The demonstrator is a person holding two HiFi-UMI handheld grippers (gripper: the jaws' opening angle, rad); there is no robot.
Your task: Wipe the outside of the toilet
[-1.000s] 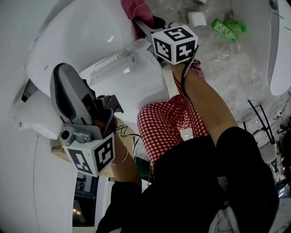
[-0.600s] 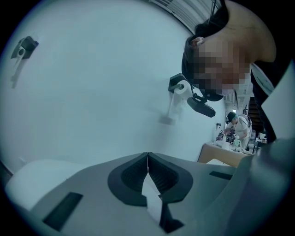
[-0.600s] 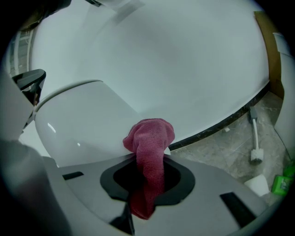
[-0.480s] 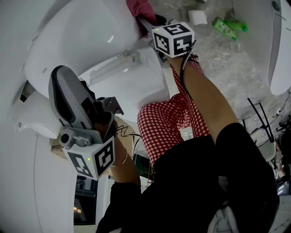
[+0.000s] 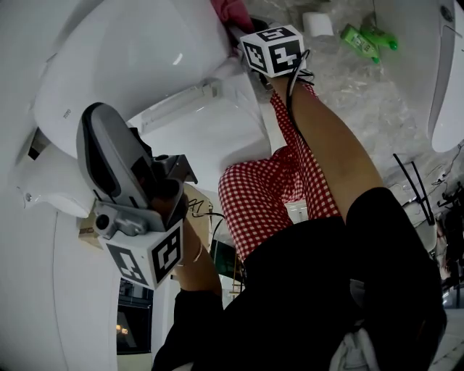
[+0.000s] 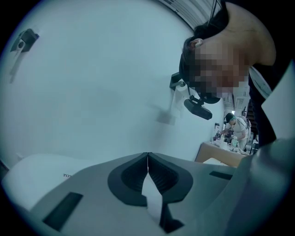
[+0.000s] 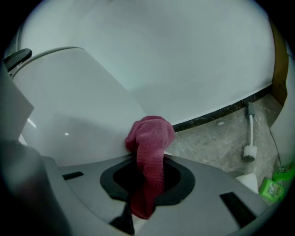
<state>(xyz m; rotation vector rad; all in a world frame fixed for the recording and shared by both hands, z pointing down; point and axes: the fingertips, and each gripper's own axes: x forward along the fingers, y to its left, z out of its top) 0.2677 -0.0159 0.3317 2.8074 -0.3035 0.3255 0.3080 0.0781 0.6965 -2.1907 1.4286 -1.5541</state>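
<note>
The white toilet (image 5: 138,65) fills the upper left of the head view, and its smooth side (image 7: 69,110) runs close in front of the right gripper view. My right gripper (image 5: 239,27) is at the top, beyond its marker cube, shut on a pink-red cloth (image 5: 230,10) held against the toilet's outside. In the right gripper view the cloth (image 7: 150,138) bunches up between the jaws of the right gripper (image 7: 146,159). My left gripper (image 5: 98,123) hangs lower left beside the toilet. It is shut and holds nothing (image 6: 147,156), and it points at a pale wall.
On the marbled floor (image 5: 355,87) lie a white paper roll (image 5: 317,24) and green bottles (image 5: 367,41). Another white fixture (image 5: 444,72) stands at the right edge. A toilet brush (image 7: 250,138) leans by the dark skirting. A person's red-checked leg (image 5: 268,196) is in the centre.
My right gripper has slid up and away along the toilet's side with the cloth. The left gripper has hardly moved.
</note>
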